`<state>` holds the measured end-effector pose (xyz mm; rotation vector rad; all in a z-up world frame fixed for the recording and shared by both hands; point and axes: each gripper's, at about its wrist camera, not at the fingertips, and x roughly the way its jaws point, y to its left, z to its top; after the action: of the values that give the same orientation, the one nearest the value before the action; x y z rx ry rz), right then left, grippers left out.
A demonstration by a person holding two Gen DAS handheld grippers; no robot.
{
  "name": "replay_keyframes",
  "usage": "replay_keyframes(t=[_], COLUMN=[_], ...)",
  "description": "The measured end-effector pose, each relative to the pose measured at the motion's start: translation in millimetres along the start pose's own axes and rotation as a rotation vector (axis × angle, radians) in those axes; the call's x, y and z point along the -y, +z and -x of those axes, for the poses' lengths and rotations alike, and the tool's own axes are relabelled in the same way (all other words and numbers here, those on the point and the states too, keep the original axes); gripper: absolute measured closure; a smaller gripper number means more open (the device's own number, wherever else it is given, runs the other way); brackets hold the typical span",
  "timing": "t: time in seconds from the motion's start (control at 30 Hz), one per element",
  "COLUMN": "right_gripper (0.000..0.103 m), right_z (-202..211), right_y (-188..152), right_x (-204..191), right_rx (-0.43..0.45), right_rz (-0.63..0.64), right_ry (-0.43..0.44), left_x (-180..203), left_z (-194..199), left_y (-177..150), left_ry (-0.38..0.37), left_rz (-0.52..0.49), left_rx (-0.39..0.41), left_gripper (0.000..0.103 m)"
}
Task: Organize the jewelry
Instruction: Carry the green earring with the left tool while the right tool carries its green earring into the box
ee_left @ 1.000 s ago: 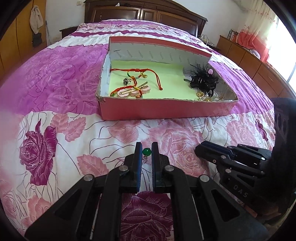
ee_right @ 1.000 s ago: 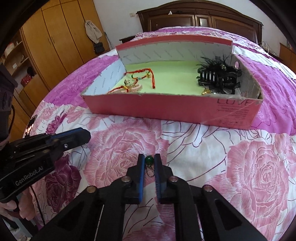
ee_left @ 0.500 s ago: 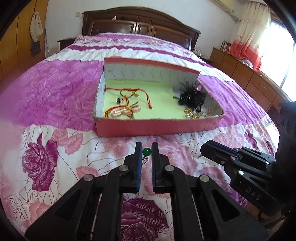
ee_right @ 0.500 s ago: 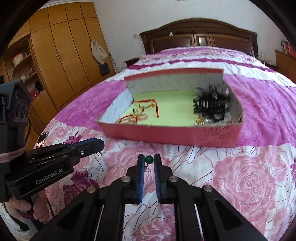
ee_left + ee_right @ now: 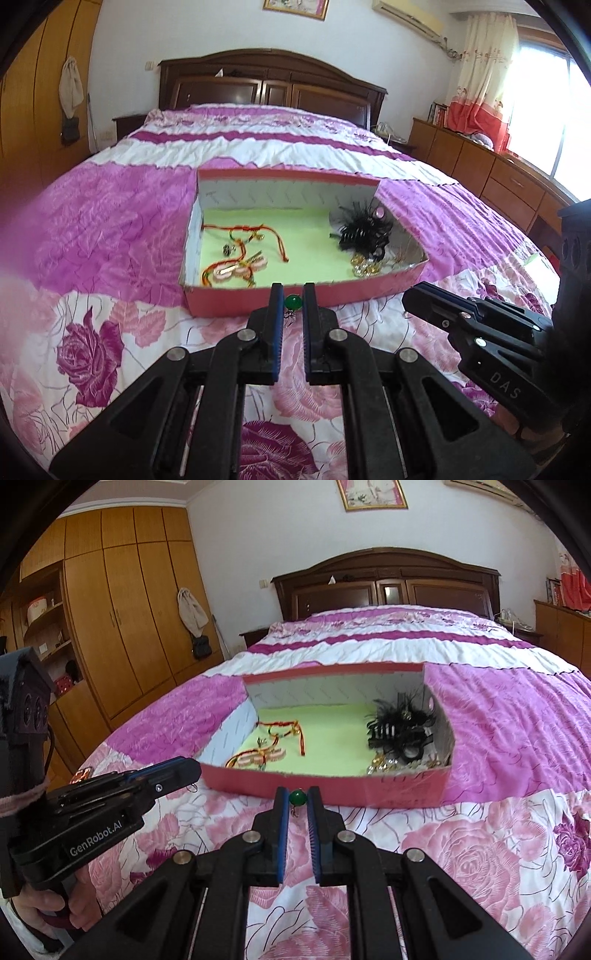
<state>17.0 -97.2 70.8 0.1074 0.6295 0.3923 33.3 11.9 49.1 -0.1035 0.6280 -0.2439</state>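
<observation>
Jewelry box (image 5: 258, 299) waits ahead as your left gripper (image 5: 293, 295) and right gripper (image 5: 297, 798), jaws each clamped on a green-bead earring (image 5: 293, 301), need carrying over its rim to release.

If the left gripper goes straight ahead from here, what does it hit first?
Probably the near wall of the pink box. The left gripper, shut on a green bead earring, points at that wall's top edge; depth is unclear, so it might just clear it and reach the green lining.
</observation>
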Motion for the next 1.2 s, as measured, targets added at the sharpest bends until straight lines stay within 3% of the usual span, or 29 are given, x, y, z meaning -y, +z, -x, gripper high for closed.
replay_keyframes(t=[0.63,1.2], right_gripper=[0.091,0.091], right_z=[8.4,-20.4], right_y=[19.1,48.1], right_x=[5.3,22.3], right_rx=[0.113,0.159], right_rz=[0.022,0.014], right_ry=[-0.056,-0.095], left_x=[7.6,2.6], left_z=[-8.3,-40.2], left_y=[21.4,43.3], left_ry=[0.007,0.034], left_rz=[-0.009,-0.019], left_rx=[0.106,0.178], left_gripper=[0.102,0.102])
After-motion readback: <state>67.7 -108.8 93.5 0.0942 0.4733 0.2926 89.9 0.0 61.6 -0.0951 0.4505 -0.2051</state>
